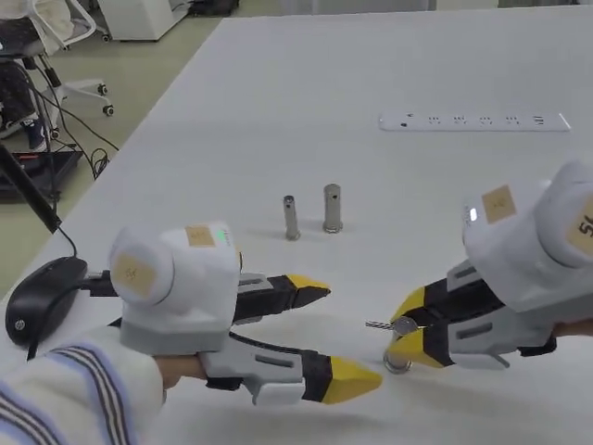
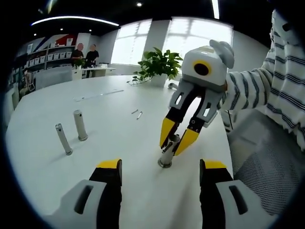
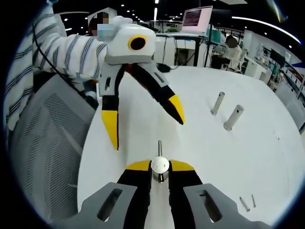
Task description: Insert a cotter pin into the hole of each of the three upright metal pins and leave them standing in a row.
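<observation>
- Head view: my L gripper (image 1: pixel 332 334) is hovering low over the white table (image 1: pixel 278 111) w/ fingers spread wide.
- My R gripper (image 1: pixel 410 324) is pinching narrow on the third metal pin (image 1: pixel 398 362), whose base is sitting on the table. A thin cotter pin (image 1: pixel 378 325) is poking out near its top toward the L gripper. My R tips are covering most of that pin's upper part.
- The thin upright pin (image 1: pixel 291 218) and thicker upright pin (image 1: pixel 332 208) are standing side by side further back, well apart from both grippers.
- A mouse (image 1: pixel 42 295) is lying near the table edge by my striped sleeve (image 1: pixel 65 389). A power strip (image 1: pixel 474 121) is lying at the far side.
- Left gripper view: my L fingers are gaping wide, facing the third metal pin (image 2: pixel 167 155). The R gripper (image 2: pixel 177 137) is coming down on it from above.
- Thin pin (image 2: pixel 63 139) and thicker pin (image 2: pixel 79 125) are standing off to the side. Loose cotter pins (image 2: pixel 137 113) are lying beyond, w/ a plant (image 2: pixel 159 64) behind.
- Right gripper view: my R fingers are closing tight round the pin's head (image 3: pixel 159 164), w/ the cotter pin (image 3: pixel 159 145) pointing fwd.
- The L gripper (image 3: pixel 143 119) is hanging open just ahead, apart from the cotter pin.
- A mesh chair (image 3: pixel 47 138) is standing beside the table. More loose cotter pins (image 3: pixel 244 203) are lying near the edge.
</observation>
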